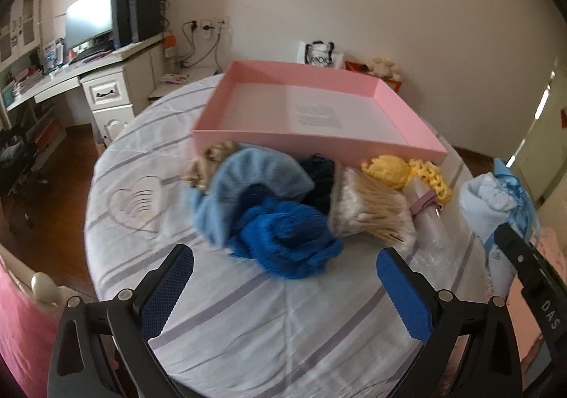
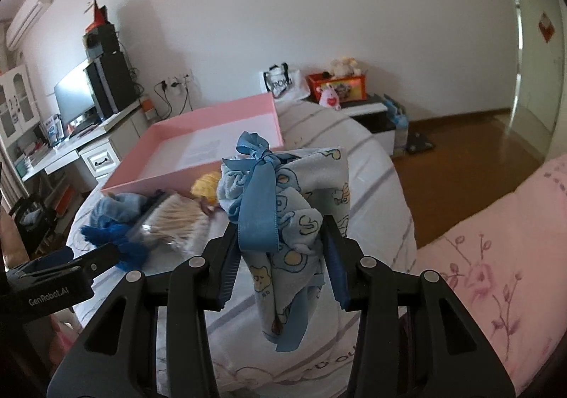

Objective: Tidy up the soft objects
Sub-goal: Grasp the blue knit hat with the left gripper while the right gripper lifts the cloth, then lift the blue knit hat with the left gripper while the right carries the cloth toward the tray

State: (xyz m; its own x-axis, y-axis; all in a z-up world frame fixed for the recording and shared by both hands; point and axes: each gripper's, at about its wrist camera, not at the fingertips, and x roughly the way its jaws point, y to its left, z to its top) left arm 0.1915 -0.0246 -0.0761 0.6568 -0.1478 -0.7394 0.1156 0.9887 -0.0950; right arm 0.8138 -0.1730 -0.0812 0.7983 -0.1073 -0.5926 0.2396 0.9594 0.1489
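Observation:
An empty pink box [image 1: 386, 93] sits on the striped bed cover [image 1: 248, 313]. In front of it lies a pile: a light blue knit piece [image 1: 244, 178], a bright blue knit piece [image 1: 287, 238], a dark navy piece [image 1: 320, 182], a bag of cotton swabs [image 1: 368, 210], a yellow knit piece [image 1: 388, 169] and a tan fuzzy piece [image 1: 209, 157]. My left gripper [image 1: 285, 283] is open, just short of the bright blue knit. My right gripper [image 2: 280, 256] is shut on a light blue printed cloth bundle [image 2: 301, 206] tied with a blue ribbon, held above the bed right of the pile. The bundle also shows in the left wrist view [image 1: 492, 199].
A white desk with a monitor [image 1: 88, 21] stands at the left. A white bag [image 2: 283, 83], an orange box with plush toys [image 2: 336, 83] and a low cabinet stand by the far wall. A pink flowered quilt [image 2: 496, 256] lies at the right. Wooden floor surrounds the bed.

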